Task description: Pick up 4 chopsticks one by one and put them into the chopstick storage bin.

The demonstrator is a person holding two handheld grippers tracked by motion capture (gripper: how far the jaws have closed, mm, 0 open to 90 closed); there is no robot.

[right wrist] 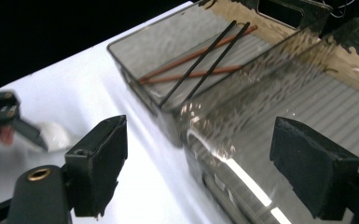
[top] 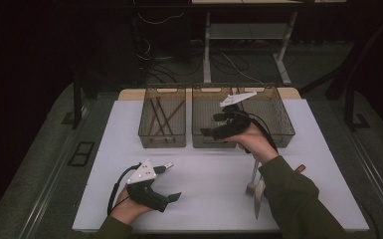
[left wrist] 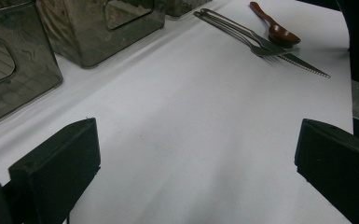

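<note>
Cutlery — a fork, a knife and a brown spoon — lies together on the white tabletop, in front of the three clear bins. The left bin holds chopsticks. The right claw hangs over the middle bin, jaws spread and empty. The left claw sits low over the tabletop, well in front of the bins, jaws wide apart, holding nothing.

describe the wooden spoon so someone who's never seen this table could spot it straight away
On the white table, look at the near right corner, where loose cutlery lies apart from the three mesh bins at the back. The wooden spoon lies beside a fork and a serrated knife; it alone is reddish-brown, not silver metal.
</note>
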